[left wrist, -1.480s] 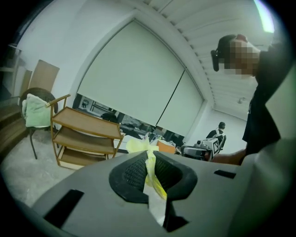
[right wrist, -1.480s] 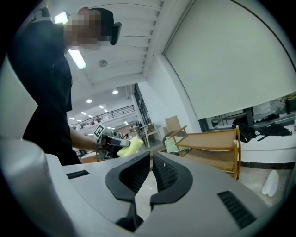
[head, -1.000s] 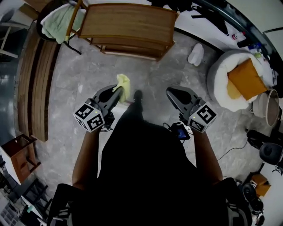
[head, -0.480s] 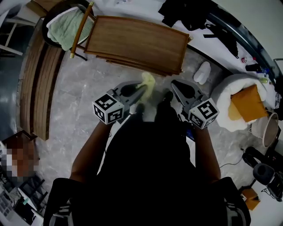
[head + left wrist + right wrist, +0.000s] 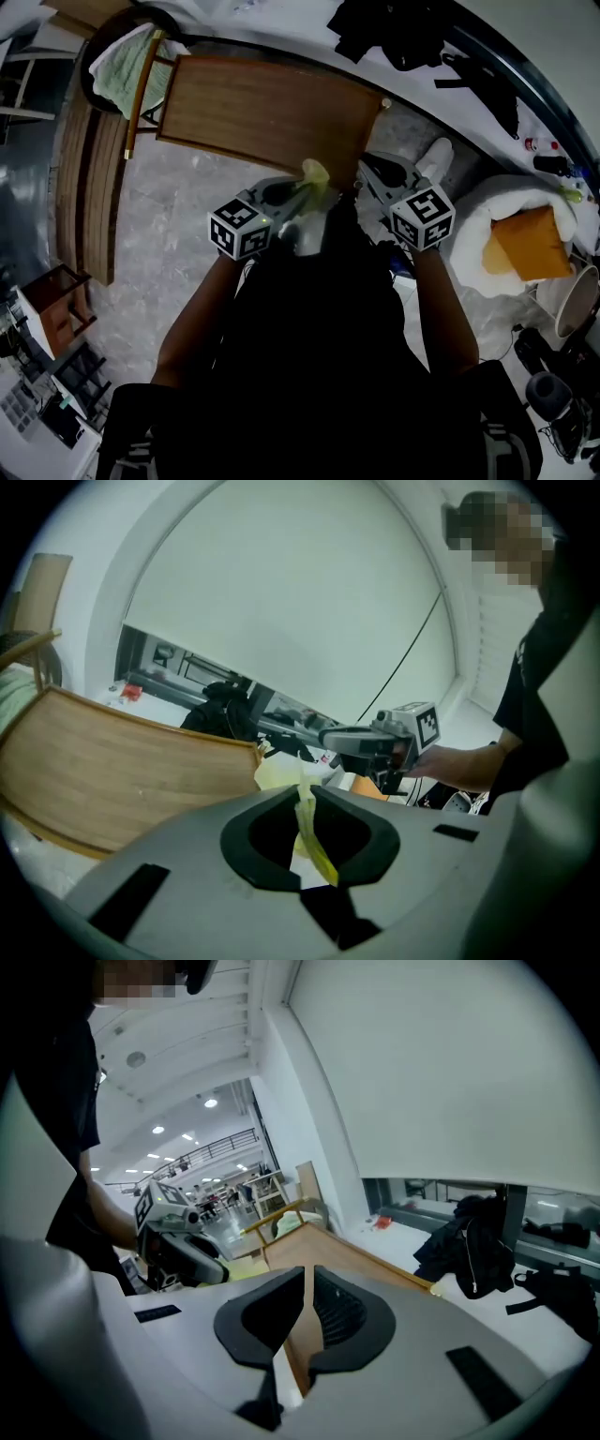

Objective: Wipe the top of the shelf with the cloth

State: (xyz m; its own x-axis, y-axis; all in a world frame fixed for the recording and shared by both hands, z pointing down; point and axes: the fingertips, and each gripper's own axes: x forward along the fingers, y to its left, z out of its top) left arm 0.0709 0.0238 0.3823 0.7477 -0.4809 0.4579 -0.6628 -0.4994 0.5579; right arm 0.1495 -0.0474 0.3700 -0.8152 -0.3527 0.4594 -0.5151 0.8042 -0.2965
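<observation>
The person has stepped right up to the shelf (image 5: 262,108): a second ago there was a wide stretch of grey floor (image 5: 169,216) between the two grippers and it, and now both hang at its near edge. The left gripper (image 5: 305,194) is pinching the yellow cloth (image 5: 316,173), which sticks up from its jaws as a crumpled tuft and sits just over the front edge of the wooden top, though I can't tell whether it touches the wood. The right gripper (image 5: 367,171), just beside it, has its jaws pressed almost together on nothing. To my eye the approach is done and the wiping has not begun; the whole top lies ahead of the cloth, waiting to be swept.
</observation>
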